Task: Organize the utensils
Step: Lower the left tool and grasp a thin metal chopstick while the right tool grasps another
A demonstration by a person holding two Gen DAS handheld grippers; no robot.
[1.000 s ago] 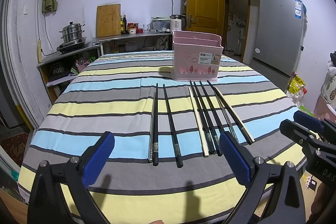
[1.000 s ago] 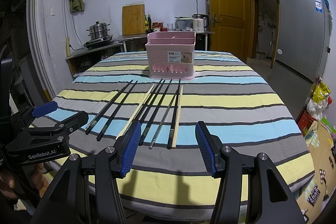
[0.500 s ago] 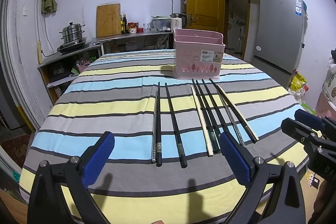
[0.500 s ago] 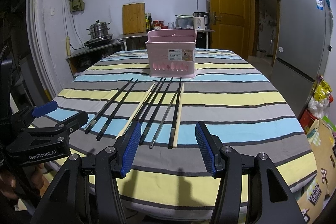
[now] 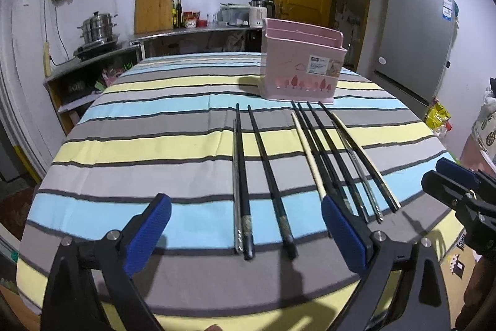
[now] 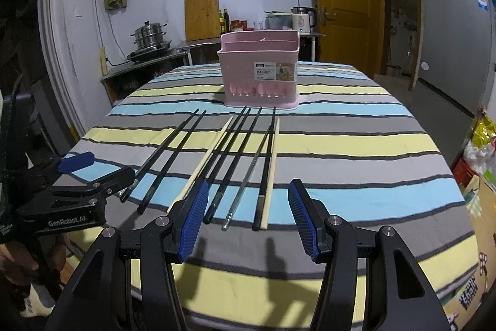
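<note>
Lying parallel, black, metal and pale chopsticks; both grippers gape empty.

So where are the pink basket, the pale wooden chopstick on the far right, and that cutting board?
pink basket (image 6: 260, 82), right wrist view, front wall.
pale wooden chopstick (image 6: 272, 163), right wrist view, mid-shaft.
cutting board (image 6: 202, 17), right wrist view, face centre.

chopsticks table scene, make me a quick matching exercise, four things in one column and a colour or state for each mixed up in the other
Things:
1. utensil basket
2. left gripper
3. cutting board
4. chopsticks

Colours or states:
a. lying flat on the striped tablecloth
b. pink, standing upright
c. open, holding nothing
d. wooden, leaning against the wall

Pairs: 1-b, 2-c, 3-d, 4-a
</note>
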